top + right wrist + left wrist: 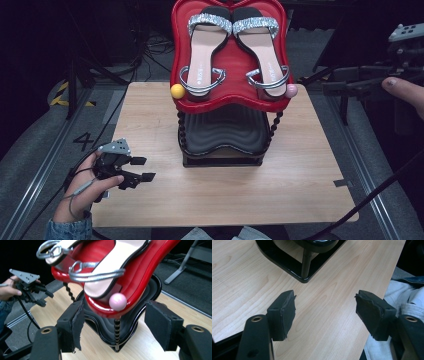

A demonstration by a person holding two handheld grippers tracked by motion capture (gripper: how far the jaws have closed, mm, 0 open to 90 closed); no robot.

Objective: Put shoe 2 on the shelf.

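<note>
My left gripper (pixel 145 169) sits over the near left corner of the pale wooden bench (pixel 300 190), held in my left hand (pixel 90 182), its 2 black jaws standing well apart with nothing between them. In the left gripper view those jaws frame bare wood, and the black base frame (pixel 287 263) of the rack lies ahead of them.

At the middle of the bench, toward its far edge, stands the glossy 2-tier shoe rack: a black wavy lower tray (pixel 222 135) and, above it, a red wavy upper tray (pixel 230 60) carried on beaded black posts (pixel 273 131). On the red tray lie 2 beige flat sandals with glittering silver bands, the left sandal (pixel 202 50) beside the right sandal (pixel 262 50), heels toward me. A yellow ball knob (pixel 177 91) caps the tray's near left corner and a pink ball knob (pixel 291 90) its near right corner.

My right gripper (pixel 113 322) hangs off the bench's right edge, level with the red tray. Its jaws are spread wide and grip nothing; in the right gripper view they frame the pink knob and the post under it.
</note>
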